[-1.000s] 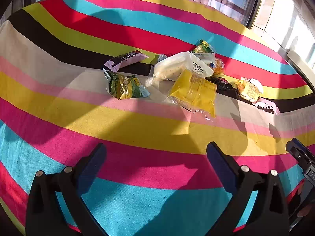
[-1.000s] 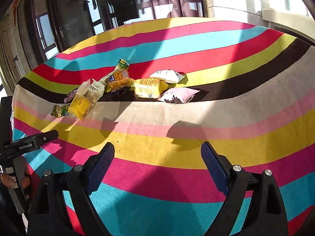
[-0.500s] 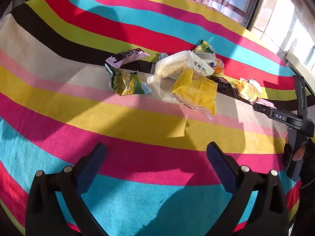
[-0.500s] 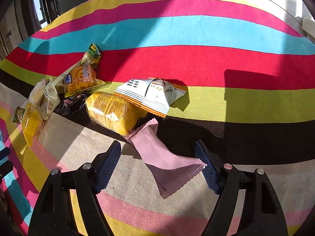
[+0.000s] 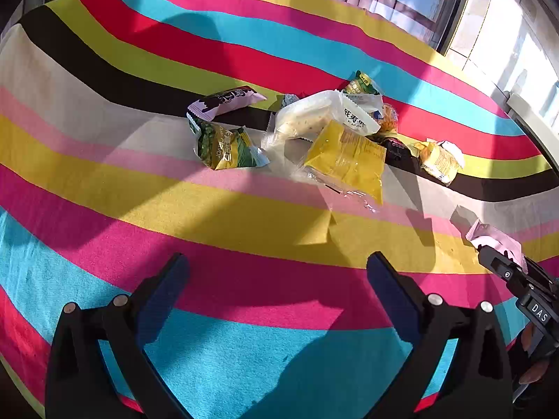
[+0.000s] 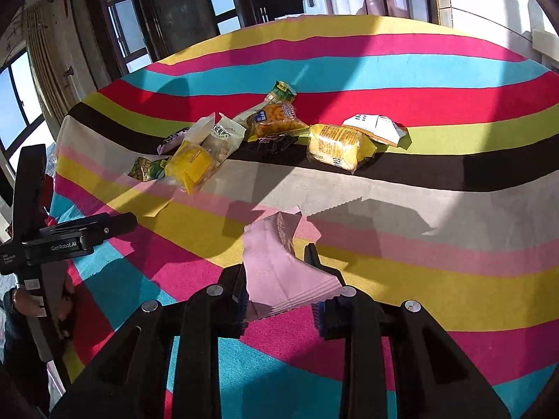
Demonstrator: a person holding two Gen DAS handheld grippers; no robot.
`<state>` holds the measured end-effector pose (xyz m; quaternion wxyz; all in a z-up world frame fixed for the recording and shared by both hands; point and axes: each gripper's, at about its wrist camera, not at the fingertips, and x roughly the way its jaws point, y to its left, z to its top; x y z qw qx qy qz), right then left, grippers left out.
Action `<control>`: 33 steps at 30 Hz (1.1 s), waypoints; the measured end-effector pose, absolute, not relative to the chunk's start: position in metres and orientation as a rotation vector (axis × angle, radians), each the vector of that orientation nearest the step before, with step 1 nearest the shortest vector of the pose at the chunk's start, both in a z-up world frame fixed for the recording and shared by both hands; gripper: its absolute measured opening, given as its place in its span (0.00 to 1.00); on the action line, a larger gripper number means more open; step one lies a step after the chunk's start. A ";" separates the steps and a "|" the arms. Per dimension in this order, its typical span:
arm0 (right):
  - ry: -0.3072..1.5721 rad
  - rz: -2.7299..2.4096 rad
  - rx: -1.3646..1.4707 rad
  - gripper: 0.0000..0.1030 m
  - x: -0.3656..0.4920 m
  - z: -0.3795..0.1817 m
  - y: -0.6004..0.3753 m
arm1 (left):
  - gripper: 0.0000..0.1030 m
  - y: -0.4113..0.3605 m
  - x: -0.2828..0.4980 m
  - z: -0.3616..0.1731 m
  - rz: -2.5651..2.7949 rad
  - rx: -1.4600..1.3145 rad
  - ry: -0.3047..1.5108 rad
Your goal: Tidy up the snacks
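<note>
Right gripper (image 6: 277, 276) is angling downward over the striped cloth (image 6: 436, 300), jaws drawn in and pinching a pale pink packet (image 6: 279, 269). The jaws have just been closing, and the packet is sitting between them now, its crimped lower edge caught between the pads, its upper end sticking up and slightly folded. The packet is lifted clear of the cloth, casting a shadow on the beige and pink stripes beyond it.

In the left wrist view the same pink packet (image 5: 496, 241) is showing at the far right edge, poking out of the black right gripper.

Left gripper (image 5: 277, 282) is hovering low over the magenta and blue stripes, tilted downward, jaws spread wide with nothing between them. A hand (image 6: 24, 305) is gripping its handle at the left edge of the right wrist view.

The other snacks are lying in a loose cluster across the black stripe, well apart from both grippers: a green bag (image 5: 223, 148), a pink-and-black wrapper (image 5: 227, 101) just behind it, a clear bag of pale pastry (image 5: 307, 118) overlapping a yellow packet (image 5: 346, 160). Further right, a yellow-wrapped cake (image 6: 337, 146) is touching a white folded packet (image 6: 375, 129), with an orange crisp bag (image 6: 276, 122) near them.
</note>
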<state>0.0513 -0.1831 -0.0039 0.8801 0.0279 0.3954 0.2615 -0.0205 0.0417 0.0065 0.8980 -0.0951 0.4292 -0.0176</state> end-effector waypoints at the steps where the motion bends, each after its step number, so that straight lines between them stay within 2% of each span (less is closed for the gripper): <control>1: 0.842 0.541 0.075 0.27 0.056 -0.006 -0.184 | 0.98 0.041 -0.020 0.006 -0.034 -0.190 0.892; 8: 0.883 0.546 0.151 0.27 0.065 -0.013 -0.191 | 0.98 0.014 -0.008 0.003 0.005 -0.029 0.993; 12: 0.883 0.553 0.168 0.27 0.065 -0.014 -0.193 | 0.98 -0.001 0.016 0.009 -0.063 -0.093 0.997; 19: 0.867 0.552 0.208 0.28 0.065 -0.012 -0.200 | 0.98 -0.025 0.082 0.002 -0.016 0.123 0.970; 20: 0.866 0.553 0.211 0.28 0.064 -0.012 -0.200 | 0.92 -0.022 0.084 0.002 -0.049 0.095 0.969; 22: 0.863 0.551 0.218 0.28 0.064 -0.011 -0.201 | 0.58 -0.015 0.077 0.006 -0.107 0.041 0.939; 33: 0.868 0.549 0.225 0.28 0.065 -0.011 -0.202 | 0.58 0.030 -0.041 0.014 -0.151 -0.128 0.816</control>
